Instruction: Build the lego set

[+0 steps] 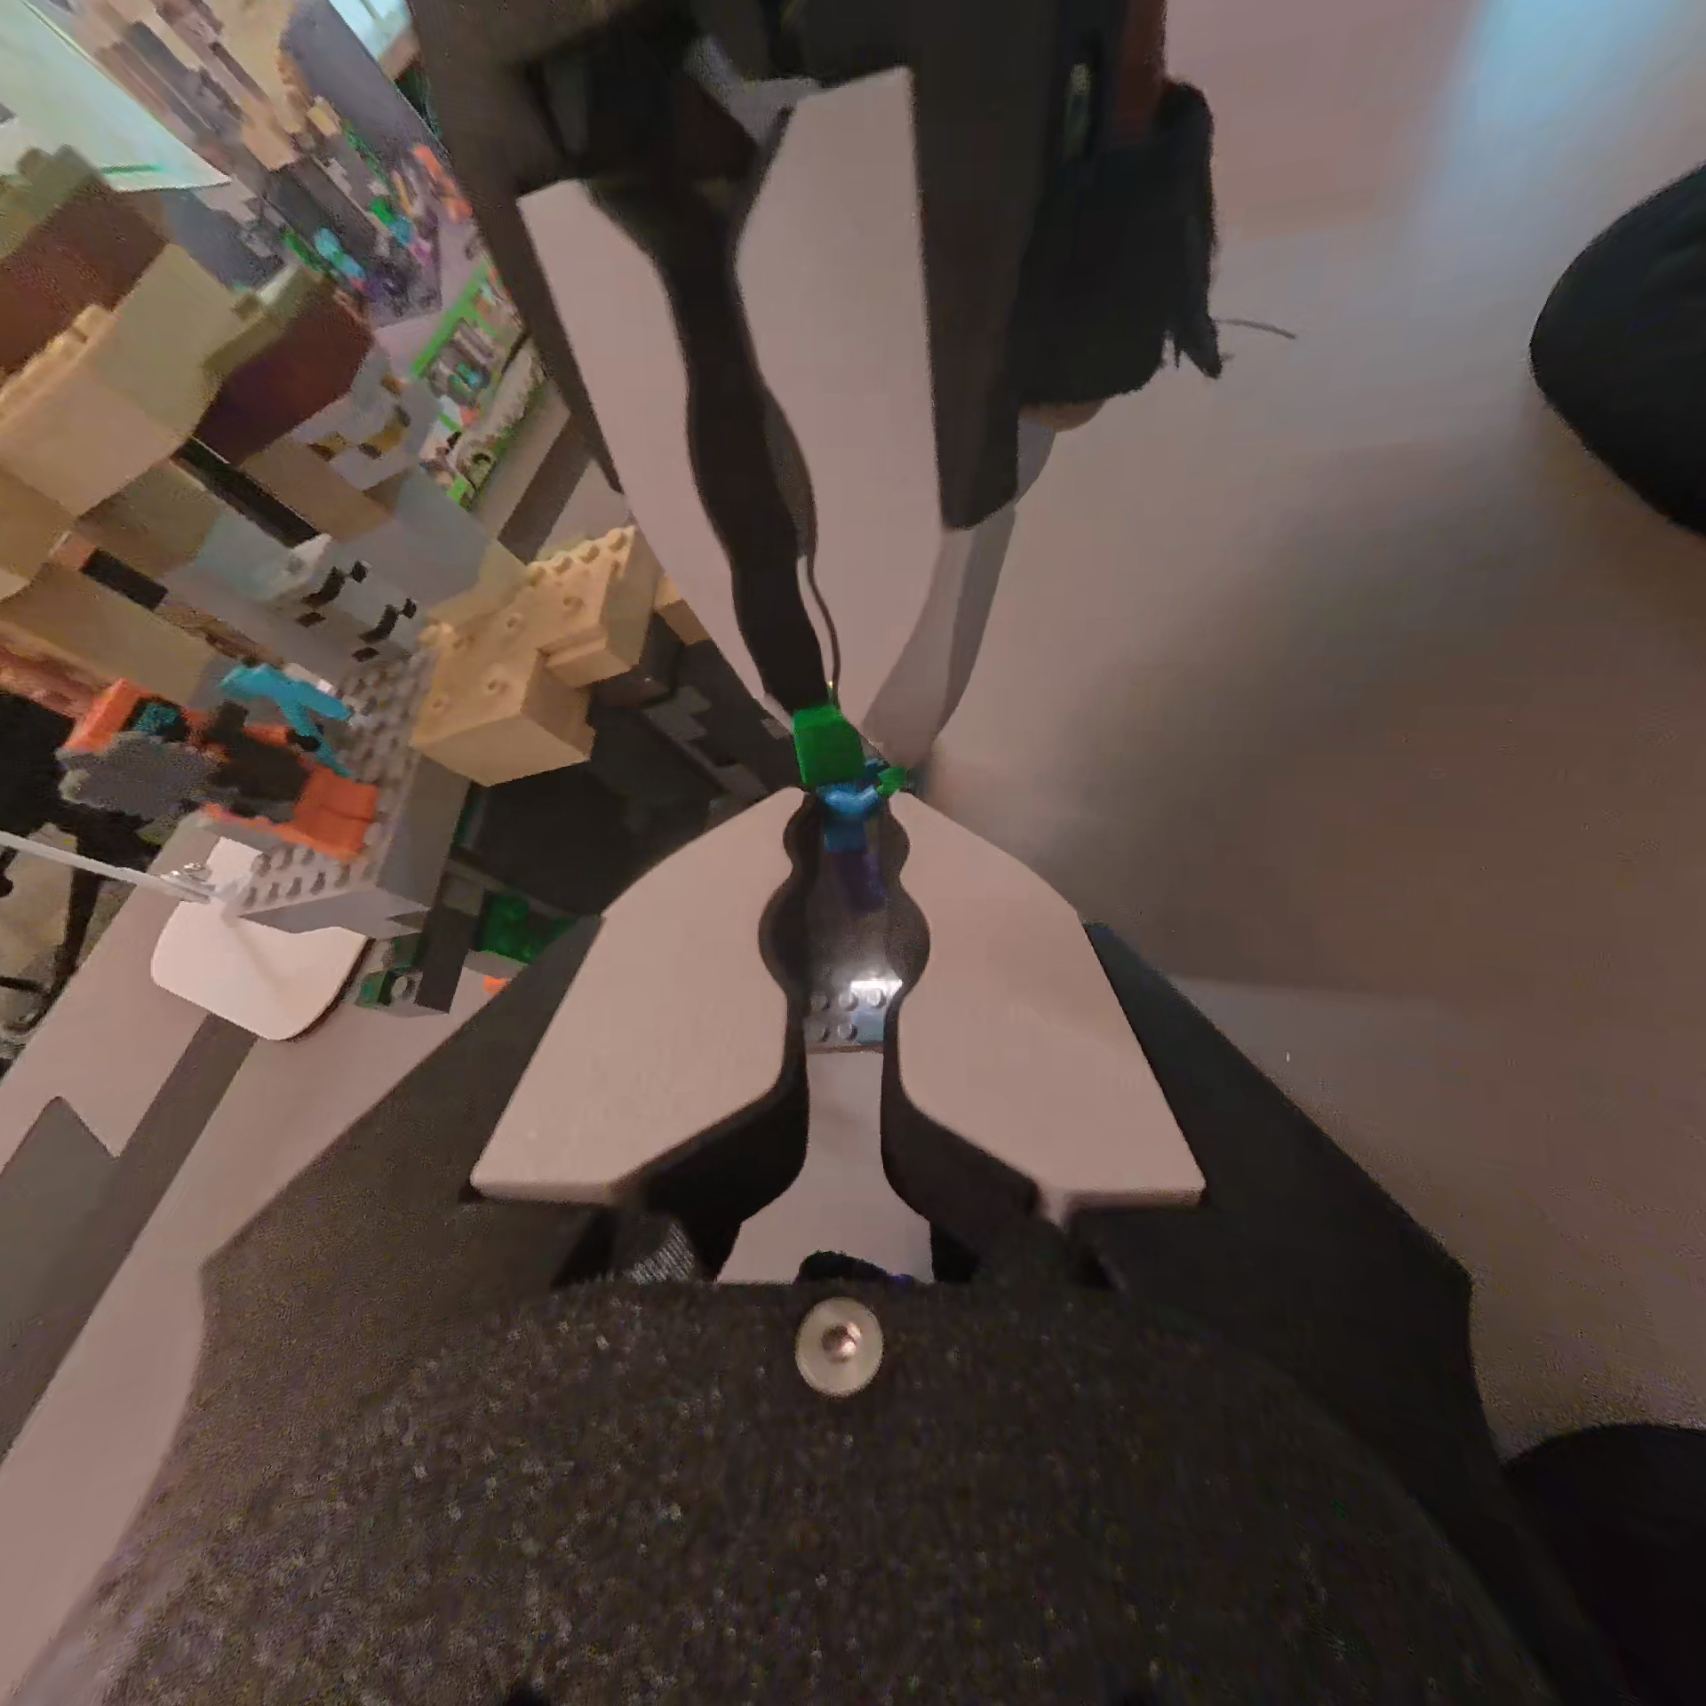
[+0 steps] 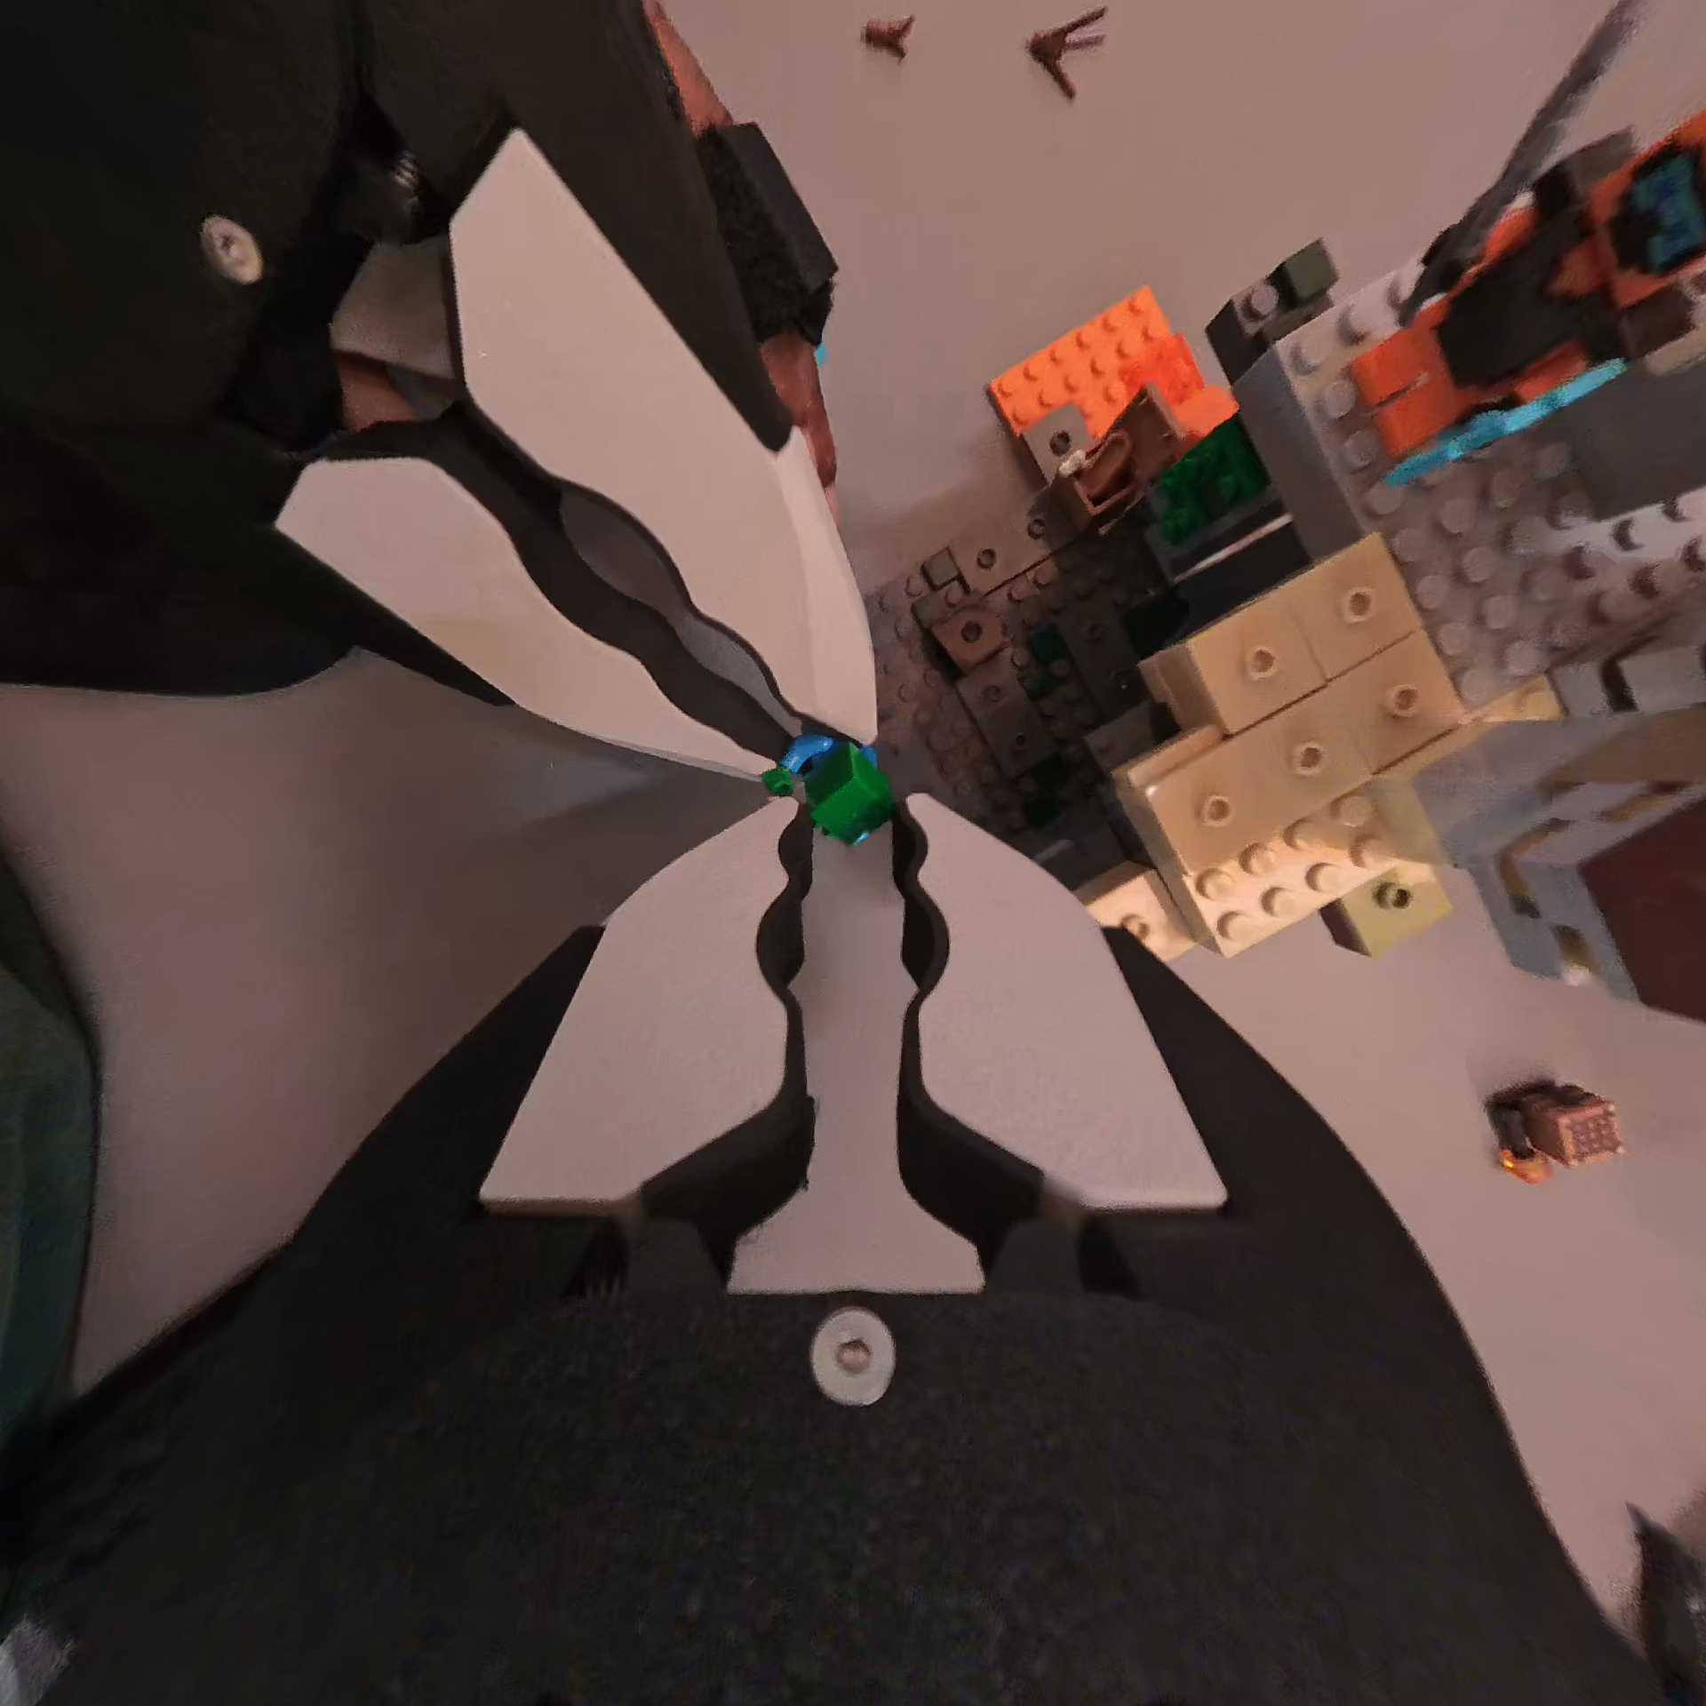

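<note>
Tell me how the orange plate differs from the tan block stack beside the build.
The orange plate is thin and flat; the tan stack is thick, several blocks deep. The plate lies at the build's edge beside brown and green parts, while the stack stands nearer the grippers, next to the grey baseplate. The plate is bright, the stack pale. Both show round studs.
</note>
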Tool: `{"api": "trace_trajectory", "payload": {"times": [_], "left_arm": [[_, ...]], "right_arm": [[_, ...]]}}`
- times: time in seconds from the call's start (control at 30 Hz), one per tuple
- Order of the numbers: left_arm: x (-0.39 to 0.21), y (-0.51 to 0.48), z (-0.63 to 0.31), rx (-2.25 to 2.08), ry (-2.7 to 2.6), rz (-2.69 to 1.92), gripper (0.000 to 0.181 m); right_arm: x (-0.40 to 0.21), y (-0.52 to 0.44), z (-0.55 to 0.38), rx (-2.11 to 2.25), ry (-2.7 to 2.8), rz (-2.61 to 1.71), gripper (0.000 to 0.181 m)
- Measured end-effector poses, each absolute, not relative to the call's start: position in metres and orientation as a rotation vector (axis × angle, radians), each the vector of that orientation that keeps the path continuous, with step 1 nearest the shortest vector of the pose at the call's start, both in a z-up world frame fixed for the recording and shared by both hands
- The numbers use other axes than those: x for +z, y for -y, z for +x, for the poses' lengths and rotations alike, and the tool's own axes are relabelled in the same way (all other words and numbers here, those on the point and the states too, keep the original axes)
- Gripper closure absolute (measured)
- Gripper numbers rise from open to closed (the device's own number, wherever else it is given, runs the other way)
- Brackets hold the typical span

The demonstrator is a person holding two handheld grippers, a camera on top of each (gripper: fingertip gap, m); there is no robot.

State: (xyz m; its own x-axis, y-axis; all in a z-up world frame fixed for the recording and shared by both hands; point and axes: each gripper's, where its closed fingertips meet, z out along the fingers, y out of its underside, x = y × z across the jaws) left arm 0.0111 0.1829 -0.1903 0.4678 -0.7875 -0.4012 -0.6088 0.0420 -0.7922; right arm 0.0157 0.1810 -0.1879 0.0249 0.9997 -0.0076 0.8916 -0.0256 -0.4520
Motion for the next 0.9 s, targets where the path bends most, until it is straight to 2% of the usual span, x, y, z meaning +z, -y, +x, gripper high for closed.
{"api": "trace_trajectory", "payload": {"times": [0.17, 0.33, 0.53, 0.73, 0.9], "left_arm": [[-0.182, -0.178, 0.012, -0.474, -1.132, -1.640, 0.171], [-0.164, -0.164, 0.016, -0.662, -1.106, -1.541, 0.172], [-0.157, -0.154, 0.023, -0.763, -1.091, -1.489, 0.172], [-0.165, -0.159, 0.019, -0.752, -1.070, -1.557, 0.171], [-0.171, -0.160, 0.019, -0.691, -1.115, -1.602, 0.166]], "right_arm": [[-0.178, -0.179, 0.012, 0.656, 1.840, -1.846, 0.155], [-0.176, -0.162, 0.013, 0.861, 1.843, -1.624, 0.154], [-0.175, -0.147, 0.013, 0.952, 1.847, -1.429, 0.165], [-0.182, -0.156, 0.013, 0.885, 1.842, -1.482, 0.168], [-0.198, -0.166, 0.017, 0.736, 1.891, -1.564, 0.181]]}}
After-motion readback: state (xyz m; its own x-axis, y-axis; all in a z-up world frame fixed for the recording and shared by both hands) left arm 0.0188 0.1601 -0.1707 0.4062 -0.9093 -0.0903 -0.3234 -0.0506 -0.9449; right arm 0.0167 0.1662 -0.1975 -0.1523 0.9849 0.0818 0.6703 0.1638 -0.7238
